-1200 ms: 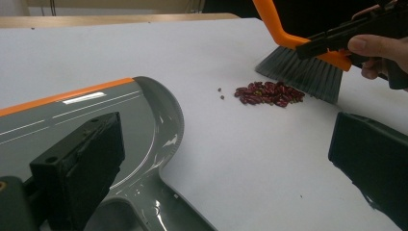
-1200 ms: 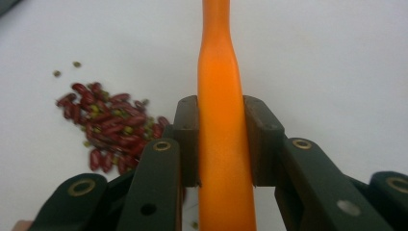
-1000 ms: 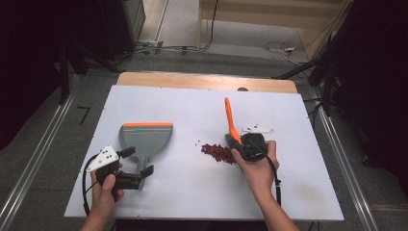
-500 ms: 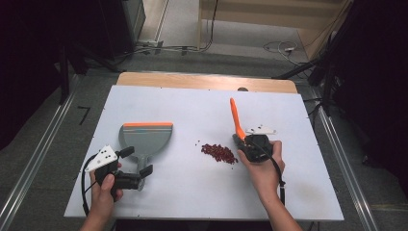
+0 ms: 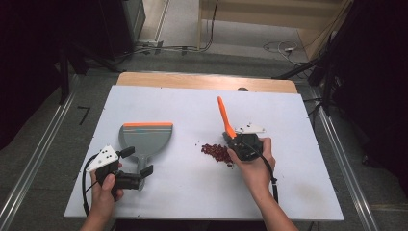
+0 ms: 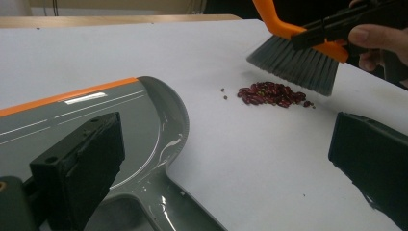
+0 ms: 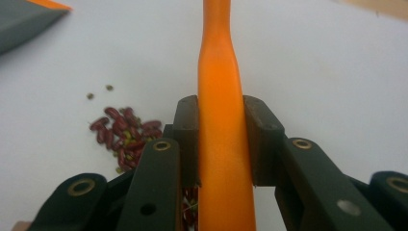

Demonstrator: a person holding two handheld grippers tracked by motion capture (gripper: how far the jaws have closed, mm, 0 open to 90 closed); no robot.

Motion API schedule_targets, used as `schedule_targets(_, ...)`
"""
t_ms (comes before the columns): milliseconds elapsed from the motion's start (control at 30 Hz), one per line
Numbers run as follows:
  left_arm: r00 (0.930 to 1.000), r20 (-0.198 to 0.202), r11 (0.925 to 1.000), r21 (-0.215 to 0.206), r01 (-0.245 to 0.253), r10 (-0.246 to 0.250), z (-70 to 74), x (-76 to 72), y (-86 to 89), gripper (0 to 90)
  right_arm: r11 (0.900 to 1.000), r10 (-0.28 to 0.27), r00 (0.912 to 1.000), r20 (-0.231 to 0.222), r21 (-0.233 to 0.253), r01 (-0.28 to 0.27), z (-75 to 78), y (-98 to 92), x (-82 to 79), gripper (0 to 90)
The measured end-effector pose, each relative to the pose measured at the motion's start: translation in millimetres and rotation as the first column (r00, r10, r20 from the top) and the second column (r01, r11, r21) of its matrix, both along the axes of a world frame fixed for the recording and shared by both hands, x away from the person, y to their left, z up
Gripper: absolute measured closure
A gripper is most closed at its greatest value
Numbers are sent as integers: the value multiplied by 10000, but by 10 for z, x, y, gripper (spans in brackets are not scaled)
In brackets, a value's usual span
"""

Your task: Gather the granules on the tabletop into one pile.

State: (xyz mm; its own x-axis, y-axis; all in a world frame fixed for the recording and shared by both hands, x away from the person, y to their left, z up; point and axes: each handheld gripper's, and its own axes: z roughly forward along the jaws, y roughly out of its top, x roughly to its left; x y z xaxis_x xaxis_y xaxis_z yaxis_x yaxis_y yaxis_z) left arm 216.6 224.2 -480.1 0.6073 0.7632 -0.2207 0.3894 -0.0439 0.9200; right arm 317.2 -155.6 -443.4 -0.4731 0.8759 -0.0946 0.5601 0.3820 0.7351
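Right tongs [image 7: 219, 144] pinching brush [image 5: 224, 118] just right of beans [image 5: 216, 152] mid-surface, left tongs [image 5: 135, 161] spread around dustpan [image 5: 146, 138] handle: clamp it, hold lip flat, sweep beans left in short strokes.

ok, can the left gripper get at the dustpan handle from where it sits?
Probably yes. The left gripper is open with its jaws on either side of the dustpan handle, and nothing lies between them. The beans and brush are off to the side.
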Motion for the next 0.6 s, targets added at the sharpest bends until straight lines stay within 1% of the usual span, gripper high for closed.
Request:
schedule_targets(33,10000,-3,10000,-6,-5,5,1,0,1,0,9990,439,9990,83,-32,-439,39,11,8,688)
schedule_targets(67,10000,13,10000,-34,-4,4,3,1,-3,0,9960,891,9960,98,-119,-890,77,30,21,688)
schedule_targets(100,10000,17,10000,-33,4,-4,4,0,-4,0,9903,1359,9906,162,-296,-1354,120,59,40,688)
schedule_targets(133,10000,27,10000,24,17,-17,8,-2,-5,0,9867,1597,9870,191,-328,-1590,143,79,53,688)
schedule_targets(167,10000,38,10000,17,17,-17,9,-3,-8,0,9768,2116,9772,187,-371,-2108,174,106,83,688)
schedule_targets(200,10000,36,10000,14,20,-20,11,-5,-10,0,9723,2314,9728,135,-368,-2308,191,131,96,688)
schedule_targets(267,10000,46,10000,33,18,-18,11,-6,-9,0,9576,2834,9590,87,-574,-2825,226,208,127,688)
schedule_targets(300,10000,51,10000,19,10,-10,11,-6,-7,0,9476,3117,9501,134,-778,-3098,246,250,148,688)
schedule_targets(333,10000,54,10000,23,8,-8,10,-6,-3,0,9488,3072,9516,52,-784,-3059,261,276,151,688)
schedule_targets(367,10000,37,10000,30,-11,10,11,-8,2,0,9505,3026,9530,123,-776,-3008,274,275,166,688)
schedule_targets(433,10000,45,10000,-28,-20,21,6,-8,14,0,9602,2769,9609,108,-428,-2762,276,252,182,688)
schedule_targets(467,10000,35,10000,-18,-27,27,5,-7,22,0,9580,2844,9586,138,-421,-2836,268,228,201,688)
schedule_targets(500,10000,31,10000,-37,-56,56,4,-6,26,0,9599,2783,9605,-32,-348,-2783,263,209,198,688)
schedule_targets(567,10000,32,10000,-38,-72,72,6,-5,37,0,9578,2864,9581,-37,-227,-2864,251,165,198,688)
schedule_targets(600,10000,30,10000,-18,-85,85,6,-5,41,0,9591,2829,9591,-36,-80,-2829,252,121,189,688)
